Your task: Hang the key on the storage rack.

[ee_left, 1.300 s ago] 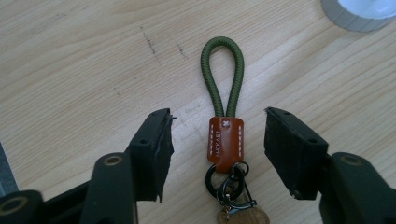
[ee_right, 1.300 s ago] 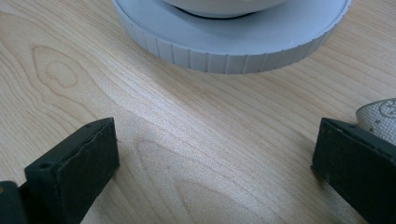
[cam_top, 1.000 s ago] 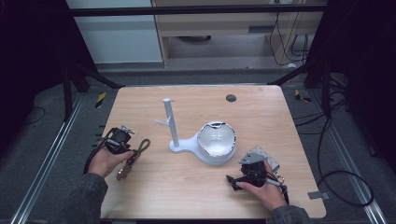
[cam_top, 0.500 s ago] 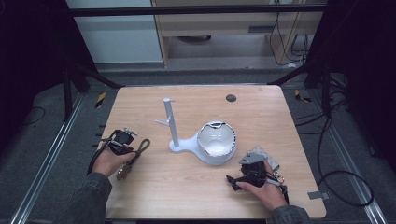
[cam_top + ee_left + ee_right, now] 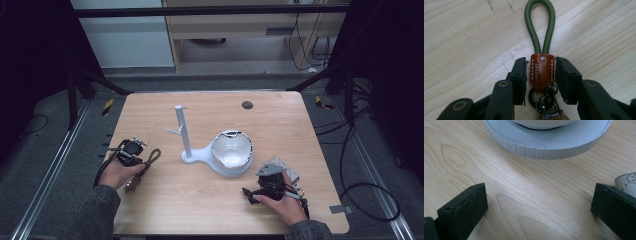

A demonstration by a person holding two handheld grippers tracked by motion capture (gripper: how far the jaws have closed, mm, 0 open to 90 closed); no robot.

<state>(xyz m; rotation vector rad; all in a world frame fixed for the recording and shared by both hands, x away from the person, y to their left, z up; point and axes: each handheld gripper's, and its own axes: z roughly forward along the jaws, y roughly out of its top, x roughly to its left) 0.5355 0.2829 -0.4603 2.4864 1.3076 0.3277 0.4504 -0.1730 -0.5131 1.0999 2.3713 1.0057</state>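
wooden table (image 5: 210, 200) | white stand (image 5: 182, 135) with upright post, near table centre | white bowl-shaped piece (image 5: 231, 152) on stand's round base | small dark disc (image 5: 247, 105) near far edge | grey floor (image 5: 45, 165) around table

left gripper (image 5: 541, 75) held low at the left, jaws slightly parted, nothing clamped | right gripper (image 5: 539, 205) held low at the right, jaws spread wide | forearms extended from the near edge

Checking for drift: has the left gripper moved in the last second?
Yes, slightly. The left gripper has slid toward the person, away from the white stand, and straddles the keychain's leather tab.
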